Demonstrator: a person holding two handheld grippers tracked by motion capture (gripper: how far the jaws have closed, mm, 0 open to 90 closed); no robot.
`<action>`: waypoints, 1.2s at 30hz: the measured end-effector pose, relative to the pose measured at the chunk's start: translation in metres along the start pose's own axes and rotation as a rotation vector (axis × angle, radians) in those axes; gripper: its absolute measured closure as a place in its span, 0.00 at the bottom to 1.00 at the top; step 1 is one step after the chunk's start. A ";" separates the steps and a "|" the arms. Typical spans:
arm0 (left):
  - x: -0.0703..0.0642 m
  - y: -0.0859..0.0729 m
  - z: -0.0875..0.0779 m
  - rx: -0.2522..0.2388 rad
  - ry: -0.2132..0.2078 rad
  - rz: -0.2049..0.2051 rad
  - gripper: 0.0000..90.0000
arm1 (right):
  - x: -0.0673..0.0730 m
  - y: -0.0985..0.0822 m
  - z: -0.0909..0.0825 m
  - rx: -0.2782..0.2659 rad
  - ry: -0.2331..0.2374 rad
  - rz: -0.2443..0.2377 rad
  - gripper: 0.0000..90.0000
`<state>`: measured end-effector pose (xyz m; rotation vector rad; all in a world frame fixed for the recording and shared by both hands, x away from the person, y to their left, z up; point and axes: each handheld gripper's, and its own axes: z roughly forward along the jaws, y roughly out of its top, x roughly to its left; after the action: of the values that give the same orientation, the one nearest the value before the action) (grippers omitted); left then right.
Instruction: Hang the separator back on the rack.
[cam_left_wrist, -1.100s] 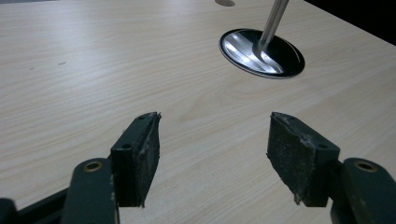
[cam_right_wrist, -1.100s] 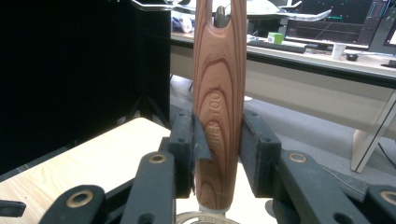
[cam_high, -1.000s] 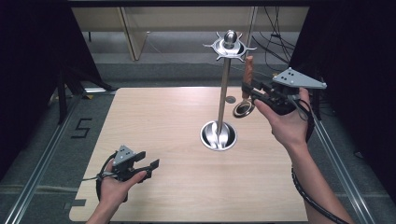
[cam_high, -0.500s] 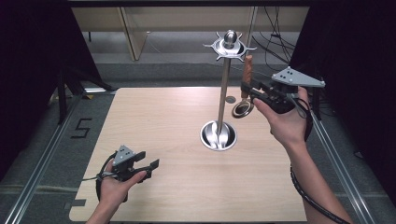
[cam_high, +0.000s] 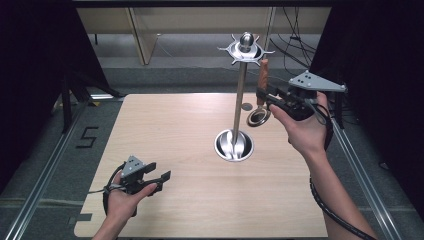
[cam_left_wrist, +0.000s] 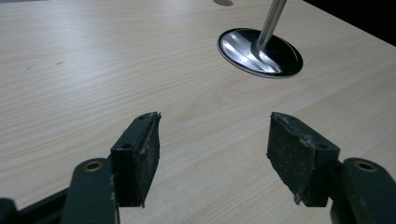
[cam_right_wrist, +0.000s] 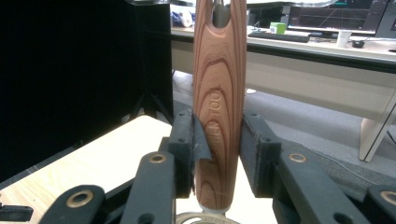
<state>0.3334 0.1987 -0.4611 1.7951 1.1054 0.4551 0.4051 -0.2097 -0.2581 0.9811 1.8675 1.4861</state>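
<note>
Desk: light wood-grain top, dark surroundings on both sides, grey floor beyond the far edge.

Utensil stand: right of centre on the desk. Round shiny base, tall upright metal pole, and at the top a hook ring with short prongs around a ball knob.

Right gripper: held up in the air at the far right, just right of the pole, grey three-cornered plate on top. Jaws pinch the wooden handle of a utensil from both sides. Handle stands upright, reddish grain, slot at its upper end, faint lettering down the face. Handle top sits just below and right of the hook ring. A round metal head hangs below the jaws, clear of the desk; what kind of utensil, I cannot tell.

Left gripper: near left, low over the desk, well apart from the stand. Jaws spread wide, nothing between them but bare wood.
</note>
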 end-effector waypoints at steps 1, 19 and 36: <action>0.000 0.000 0.000 0.000 0.000 0.000 0.38 | 0.000 0.000 0.000 0.001 0.003 0.002 0.77; 0.000 0.000 0.000 0.000 -0.002 0.001 0.38 | -0.001 0.000 0.006 0.012 0.002 0.008 0.77; -0.001 0.000 0.000 -0.001 -0.003 -0.011 0.38 | -0.001 -0.001 0.011 0.016 0.002 0.009 0.76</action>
<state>0.3333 0.1979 -0.4613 1.7876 1.1120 0.4465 0.4144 -0.2042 -0.2614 0.9976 1.8813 1.4802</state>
